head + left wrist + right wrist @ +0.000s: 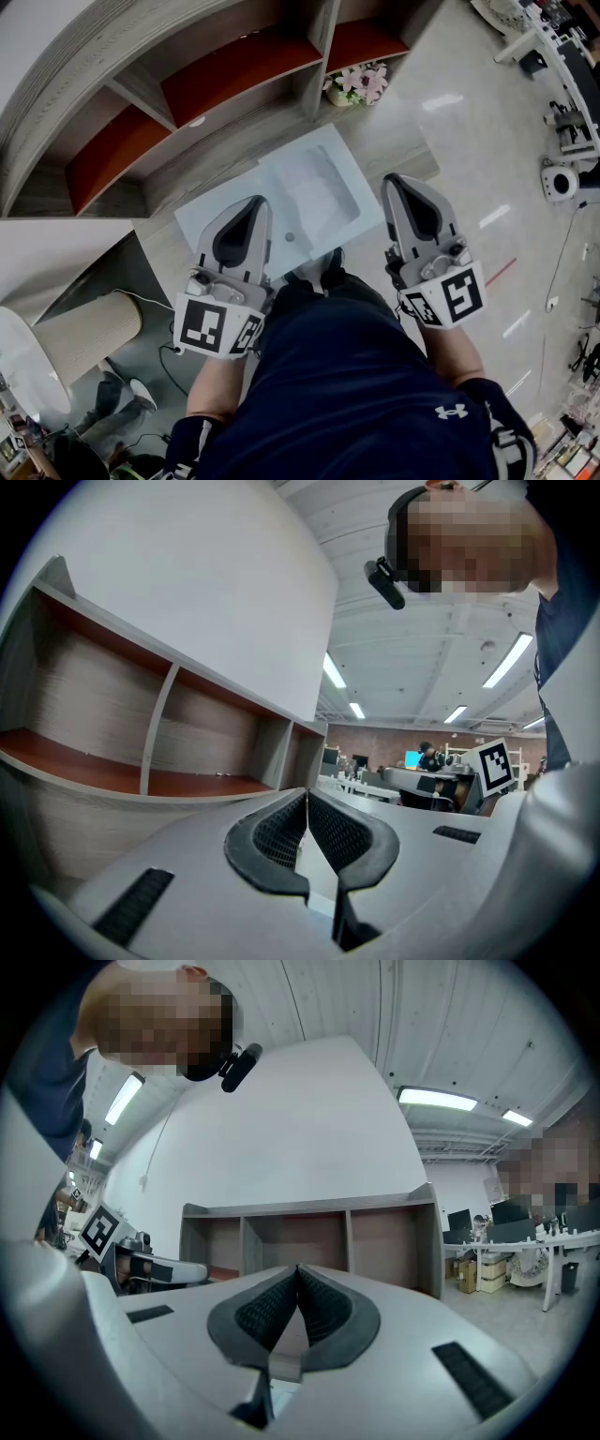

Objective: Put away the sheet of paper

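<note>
In the head view a white sheet of paper (309,190) lies flat on a small pale table (211,220) in front of the shelf unit. My left gripper (255,201) is held over the table's near edge, just left of the sheet, with its jaws shut and nothing between them. My right gripper (393,178) hovers to the right of the sheet, past the table's edge, also shut and empty. The left gripper view has the closed left gripper (307,795) pointing up at the shelves. The closed right gripper (298,1267) does the same in the right gripper view.
A grey shelf unit (234,80) with red-brown boards curves along the far side. A pot of pink flowers (358,82) stands at its foot. A ribbed beige cylinder (89,333) stands at lower left. Desks with equipment (562,89) fill the upper right. My shoes (319,270) touch the table's near edge.
</note>
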The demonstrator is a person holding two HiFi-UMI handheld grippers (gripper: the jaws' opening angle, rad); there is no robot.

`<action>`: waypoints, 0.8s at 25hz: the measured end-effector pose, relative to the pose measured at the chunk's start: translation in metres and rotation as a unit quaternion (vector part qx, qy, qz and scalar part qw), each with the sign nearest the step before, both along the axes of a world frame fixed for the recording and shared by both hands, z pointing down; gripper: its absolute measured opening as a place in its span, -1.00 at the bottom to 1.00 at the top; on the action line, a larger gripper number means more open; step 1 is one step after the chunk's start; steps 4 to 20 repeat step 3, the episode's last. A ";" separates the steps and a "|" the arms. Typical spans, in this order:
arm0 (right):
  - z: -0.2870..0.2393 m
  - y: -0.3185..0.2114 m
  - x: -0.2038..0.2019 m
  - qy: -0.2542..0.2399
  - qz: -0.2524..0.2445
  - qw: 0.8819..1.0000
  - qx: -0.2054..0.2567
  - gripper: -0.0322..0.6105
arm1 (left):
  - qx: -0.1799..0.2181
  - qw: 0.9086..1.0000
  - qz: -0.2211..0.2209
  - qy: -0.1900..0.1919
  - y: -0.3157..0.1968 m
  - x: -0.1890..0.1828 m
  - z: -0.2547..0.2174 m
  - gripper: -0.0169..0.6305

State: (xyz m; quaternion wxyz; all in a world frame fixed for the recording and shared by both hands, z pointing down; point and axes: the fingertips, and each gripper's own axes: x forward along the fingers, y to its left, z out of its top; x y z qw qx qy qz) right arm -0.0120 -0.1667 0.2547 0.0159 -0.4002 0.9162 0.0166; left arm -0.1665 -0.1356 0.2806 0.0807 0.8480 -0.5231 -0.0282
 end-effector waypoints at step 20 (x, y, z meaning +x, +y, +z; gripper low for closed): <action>0.001 0.000 0.000 0.000 0.000 1.000 0.000 -0.86 | -0.002 1.000 0.002 0.000 0.000 0.001 0.001 -0.88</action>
